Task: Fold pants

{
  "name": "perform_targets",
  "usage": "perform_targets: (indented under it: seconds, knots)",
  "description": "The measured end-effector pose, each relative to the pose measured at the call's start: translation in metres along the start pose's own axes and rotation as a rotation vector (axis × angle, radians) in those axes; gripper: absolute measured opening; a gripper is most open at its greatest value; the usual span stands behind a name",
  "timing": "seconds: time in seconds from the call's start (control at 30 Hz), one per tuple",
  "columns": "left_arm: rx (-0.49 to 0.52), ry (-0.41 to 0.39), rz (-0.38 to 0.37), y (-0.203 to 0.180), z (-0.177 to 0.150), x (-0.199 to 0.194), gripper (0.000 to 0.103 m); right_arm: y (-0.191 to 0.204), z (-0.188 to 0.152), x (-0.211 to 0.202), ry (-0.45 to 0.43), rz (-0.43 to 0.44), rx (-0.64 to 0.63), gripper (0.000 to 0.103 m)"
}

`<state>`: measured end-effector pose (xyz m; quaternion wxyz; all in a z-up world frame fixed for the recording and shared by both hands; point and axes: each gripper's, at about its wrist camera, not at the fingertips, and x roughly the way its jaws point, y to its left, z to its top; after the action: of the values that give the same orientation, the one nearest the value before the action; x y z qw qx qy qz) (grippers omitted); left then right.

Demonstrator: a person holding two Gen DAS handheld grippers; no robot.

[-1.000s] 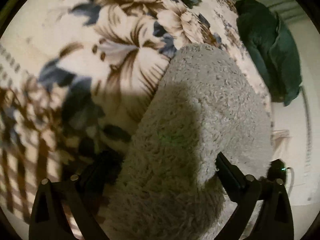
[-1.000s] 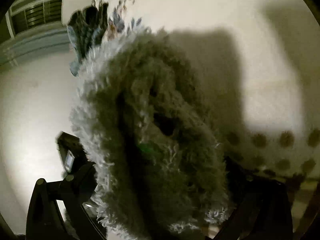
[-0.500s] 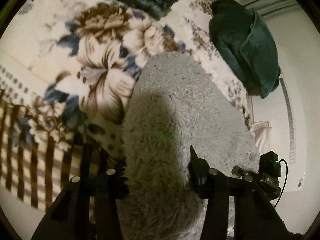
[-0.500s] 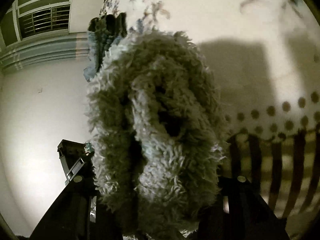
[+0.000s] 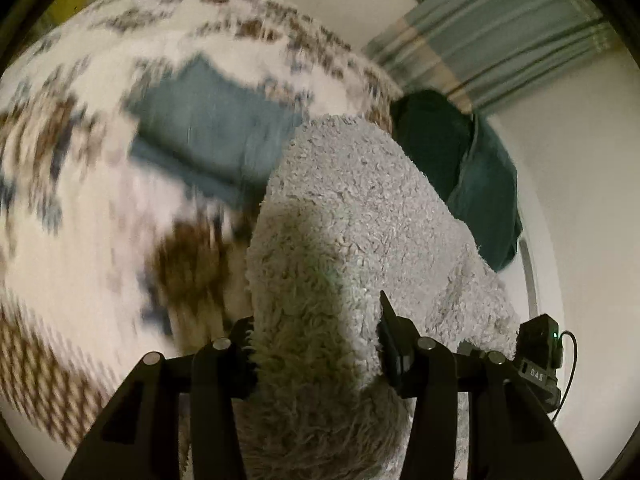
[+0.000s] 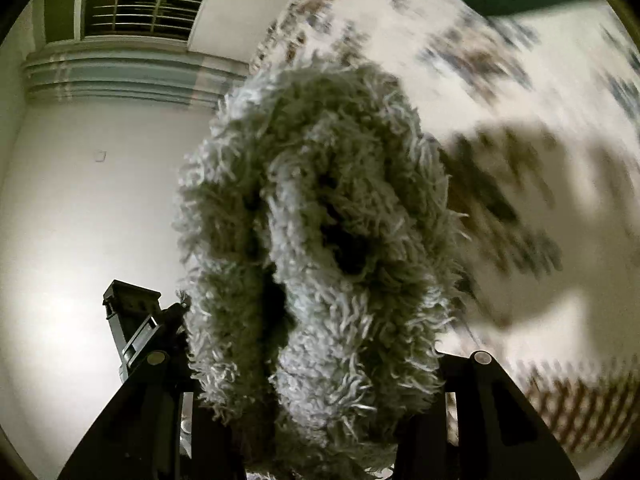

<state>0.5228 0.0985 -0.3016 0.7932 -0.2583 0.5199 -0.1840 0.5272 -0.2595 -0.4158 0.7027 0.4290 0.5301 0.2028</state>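
The grey fleece pants (image 5: 352, 224) are bunched into a thick folded bundle. My left gripper (image 5: 316, 344) is shut on one end of the bundle, which bulges forward between its fingers. My right gripper (image 6: 316, 364) is shut on the other end, where the shaggy folded layers (image 6: 320, 208) fill the middle of the right wrist view. Both hold the pants up above the floral bedspread (image 5: 80, 208). The fingertips are buried in the fleece.
A folded blue garment (image 5: 208, 128) lies on the bedspread at the back. A dark green cloth heap (image 5: 472, 168) sits at the bed's right edge by a white wall (image 5: 580, 184). A barred window (image 6: 140, 4) is high on the wall.
Both grippers have closed tighter on the pants and lifted and swung them away from the bedspread; the views now tilt up toward the wall, and the bed is motion-blurred.
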Motion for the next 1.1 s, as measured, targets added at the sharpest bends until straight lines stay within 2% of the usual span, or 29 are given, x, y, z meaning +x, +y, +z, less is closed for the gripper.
perform_targets:
  seconds: [0.07, 0.1, 0.13, 0.27, 0.33, 0.43, 0.53, 0.63, 0.7, 0.77, 0.8, 0.83, 0.87, 0.9, 0.97, 1.1]
  knots:
    - [0.021, -0.019, -0.004, 0.011, 0.057, 0.001, 0.044, 0.025, 0.032, 0.022, -0.017, 0.006, -0.005, 0.042]
    - [0.029, -0.024, 0.001, 0.014, 0.075, 0.004, 0.045, 0.040, 0.053, 0.041, -0.028, 0.012, -0.009, 0.042]
    - [0.037, -0.035, 0.000, 0.023, 0.111, 0.010, 0.045, 0.054, 0.079, 0.062, -0.039, 0.022, -0.002, 0.042]
    - [0.044, -0.042, 0.024, 0.064, 0.198, 0.050, 0.045, 0.081, 0.161, 0.136, -0.060, 0.050, 0.017, 0.042]
    - [0.037, -0.033, 0.034, 0.086, 0.221, 0.070, 0.045, 0.089, 0.207, 0.184, -0.052, 0.049, 0.023, 0.042]
    - [-0.008, -0.004, 0.058, 0.133, 0.255, 0.113, 0.045, 0.085, 0.249, 0.232, -0.026, 0.034, 0.031, 0.042]
    - [-0.026, 0.050, 0.122, 0.165, 0.269, 0.144, 0.046, 0.074, 0.289, 0.289, 0.024, -0.062, 0.026, 0.043]
    - [-0.042, 0.120, 0.187, 0.191, 0.270, 0.169, 0.050, 0.062, 0.301, 0.315, 0.090, -0.187, 0.009, 0.053]
    - [-0.035, 0.109, 0.188, 0.192, 0.267, 0.165, 0.052, 0.065, 0.302, 0.318, 0.097, -0.260, -0.036, 0.061]
    - [-0.006, 0.088, 0.221, 0.182, 0.263, 0.154, 0.056, 0.070, 0.295, 0.309, 0.087, -0.301, -0.057, 0.069]
    - [0.011, 0.079, 0.251, 0.177, 0.261, 0.149, 0.059, 0.073, 0.289, 0.299, 0.072, -0.345, -0.073, 0.072]
    - [0.053, 0.066, 0.312, 0.167, 0.256, 0.143, 0.063, 0.075, 0.279, 0.285, 0.055, -0.377, -0.084, 0.080]
    - [0.082, 0.049, 0.350, 0.160, 0.255, 0.136, 0.072, 0.079, 0.278, 0.281, 0.039, -0.413, -0.097, 0.084]
    - [0.101, 0.037, 0.372, 0.156, 0.253, 0.133, 0.076, 0.089, 0.272, 0.271, 0.008, -0.461, -0.128, 0.085]
    - [0.158, 0.002, 0.423, 0.138, 0.242, 0.117, 0.088, 0.104, 0.263, 0.259, -0.039, -0.544, -0.176, 0.101]
    - [0.235, -0.044, 0.522, 0.112, 0.221, 0.093, 0.092, 0.139, 0.223, 0.221, -0.148, -0.717, -0.254, 0.103]
